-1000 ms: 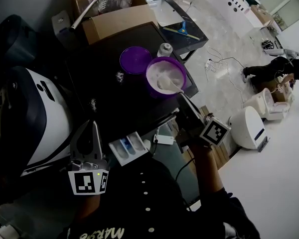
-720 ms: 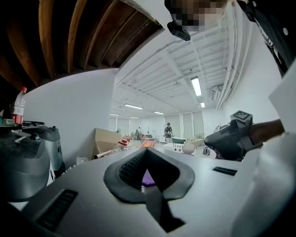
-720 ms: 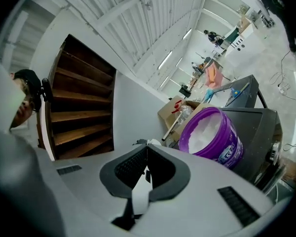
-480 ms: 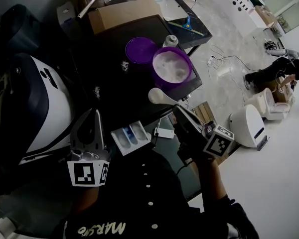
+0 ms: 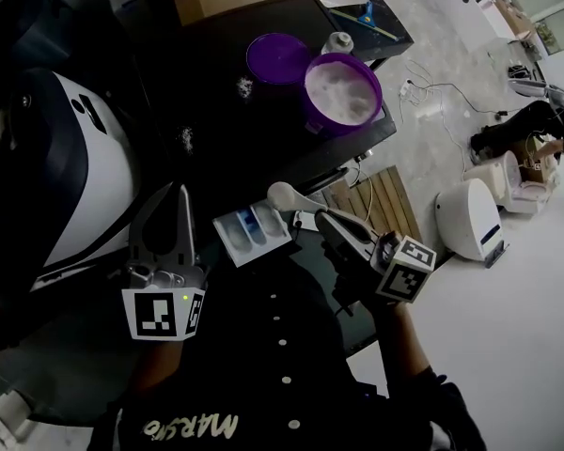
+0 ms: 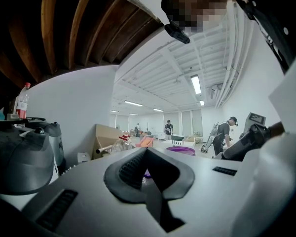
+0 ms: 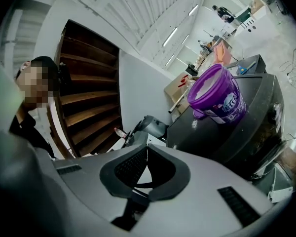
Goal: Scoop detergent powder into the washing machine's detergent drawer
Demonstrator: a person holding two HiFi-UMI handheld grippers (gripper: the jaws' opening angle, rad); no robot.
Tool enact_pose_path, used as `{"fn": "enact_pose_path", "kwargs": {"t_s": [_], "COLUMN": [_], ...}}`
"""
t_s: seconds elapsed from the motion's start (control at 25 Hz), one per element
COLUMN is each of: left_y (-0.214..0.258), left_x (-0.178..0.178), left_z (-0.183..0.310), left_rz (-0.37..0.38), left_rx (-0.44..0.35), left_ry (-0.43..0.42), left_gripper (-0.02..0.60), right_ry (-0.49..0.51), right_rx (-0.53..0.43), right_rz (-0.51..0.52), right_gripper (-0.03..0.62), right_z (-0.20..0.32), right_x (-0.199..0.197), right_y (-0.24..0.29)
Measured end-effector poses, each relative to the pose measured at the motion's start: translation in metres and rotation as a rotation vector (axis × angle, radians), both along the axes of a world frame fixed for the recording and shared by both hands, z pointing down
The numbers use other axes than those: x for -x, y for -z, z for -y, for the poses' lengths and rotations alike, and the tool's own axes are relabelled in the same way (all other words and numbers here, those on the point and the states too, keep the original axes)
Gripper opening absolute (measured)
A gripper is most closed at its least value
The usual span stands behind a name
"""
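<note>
Since a second ago the scoop (image 5: 284,196) has travelled from the purple detergent tub (image 5: 343,90), which stands near the black table's (image 5: 216,101) edge, to just above the pulled-out detergent drawer (image 5: 252,232). Its handle is clamped in the right tool (image 5: 331,222). Beside the drawer, the left tool (image 5: 180,195) has its jaws together, empty.

Head cam down—all see tub (image 5: 343,90).
</note>
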State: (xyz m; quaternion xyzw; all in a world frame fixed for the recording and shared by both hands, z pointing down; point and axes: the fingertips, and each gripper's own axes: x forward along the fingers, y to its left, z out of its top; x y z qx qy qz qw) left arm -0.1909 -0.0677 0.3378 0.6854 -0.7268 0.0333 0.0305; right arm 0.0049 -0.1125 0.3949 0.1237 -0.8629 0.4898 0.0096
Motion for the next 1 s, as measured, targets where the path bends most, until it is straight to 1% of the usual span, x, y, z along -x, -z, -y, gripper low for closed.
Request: {"fn": "enact_pose_path", "kwargs": {"t_s": [0.12, 0.28, 0.36, 0.52, 0.76, 0.88, 1.0], "left_y": [-0.01, -0.022, -0.03, -0.047, -0.064, -0.069, -0.073], "left_x": [0.0, 0.0, -0.003, -0.012, -0.025, -0.03, -0.032], "left_z": [-0.005, -0.007, -0.007, -0.004, -0.004, -0.004, -0.006], "left_rz": [-0.009, -0.017, -0.023, -0.038, -0.06, -0.065, -0.068], "left_rx": [0.03, 0.063, 0.074, 0.099, 0.129, 0.134, 0.145], "left_ry": [-0.011, -0.026, -0.035, -0.059, -0.076, -0.089, -0.091], "left_gripper": [0.014, 0.014, 0.014, 0.014, 0.014, 0.014, 0.014], "right_ry": [0.017, 0.055, 0.073, 0.128, 0.225, 0.303, 0.373], "right_rx": [0.044, 0.045, 0.027, -0.085, -0.215, -0.337, -0.482], "right_rz": [-0.024, -0.064, -0.095, -0.196, -0.376, -0.469, -0.545], "right_gripper": [0.029, 0.029, 0.029, 0.029, 0.029, 0.029, 0.029], "right_z": [-0.016, -0.028, -0.031, -0.033, -0.041, -0.048, -0.055], "right_x": [0.007, 0.006, 0.004, -0.007, -0.004, 0.004, 0.009], "right_y": [-0.013, -0.049, -0.07, -0.117, -0.162, -0.173, -0.18]}}
